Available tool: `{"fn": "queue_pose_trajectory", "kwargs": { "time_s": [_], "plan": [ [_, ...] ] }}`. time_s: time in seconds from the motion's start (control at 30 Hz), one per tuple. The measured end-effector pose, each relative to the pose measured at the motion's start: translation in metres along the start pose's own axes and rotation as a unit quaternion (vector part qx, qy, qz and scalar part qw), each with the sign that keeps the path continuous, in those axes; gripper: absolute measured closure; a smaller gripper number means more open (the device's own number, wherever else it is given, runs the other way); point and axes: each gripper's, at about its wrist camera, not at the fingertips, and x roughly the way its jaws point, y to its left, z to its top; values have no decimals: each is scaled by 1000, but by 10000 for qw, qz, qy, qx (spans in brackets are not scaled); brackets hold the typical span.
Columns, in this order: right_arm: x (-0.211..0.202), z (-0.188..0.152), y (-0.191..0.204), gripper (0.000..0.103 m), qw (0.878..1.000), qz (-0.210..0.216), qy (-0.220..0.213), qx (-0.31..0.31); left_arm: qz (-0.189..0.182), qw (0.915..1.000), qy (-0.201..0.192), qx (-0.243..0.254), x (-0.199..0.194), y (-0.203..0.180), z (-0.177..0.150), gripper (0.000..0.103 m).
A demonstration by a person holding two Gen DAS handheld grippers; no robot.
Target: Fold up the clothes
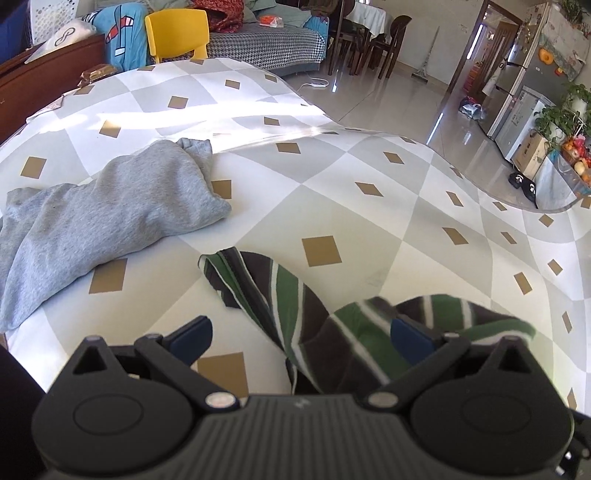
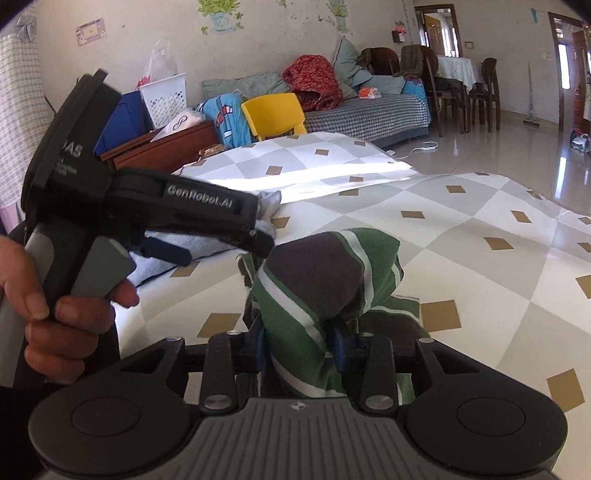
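Note:
A green, brown and white striped garment (image 1: 295, 291) lies crumpled on the table near me. My left gripper (image 1: 301, 339) stands open over it, with the cloth running between the wide jaws and bunching around the right pad (image 1: 408, 341). In the right wrist view the striped garment (image 2: 317, 280) rises in a hump, and my right gripper (image 2: 300, 347) is shut on a fold of it. The left gripper (image 2: 225, 254), held by a hand (image 2: 44, 295), hovers open just left of that hump. A grey garment (image 1: 110, 214) lies in a heap at the left.
The table wears a white and grey diamond-patterned cloth (image 1: 332, 184); its right edge (image 1: 517, 199) drops to a shiny tiled floor. Behind it stand a yellow chair (image 1: 177, 33), a dark wooden cabinet (image 1: 44, 74) and a sofa (image 2: 369, 110) piled with bedding.

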Motion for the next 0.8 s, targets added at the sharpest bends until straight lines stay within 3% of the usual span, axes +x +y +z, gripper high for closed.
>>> {"fn": "queue_pose_trajectory", "kwargs": {
  "time_s": [0.17,0.33,0.57,0.7,0.8],
  "plan": [
    [3,-3,5,54,9995,275,169,-35,1,9995,153,288,9,-8,-8,0],
    [-15,1,-6,51,9993,233,-11,284,91,9986,383,348,30,-9,-27,0],
    [-36,9,-29,49,9942,-390,-164,984,351,9978,430,373,39,0,-31,0],
    [-31,3,-52,48,9821,-964,-8,1620,436,9973,471,357,42,3,-35,0],
    [-21,-5,-64,48,9737,-1080,121,2002,423,9974,519,259,45,8,-36,0]
  ]
}}
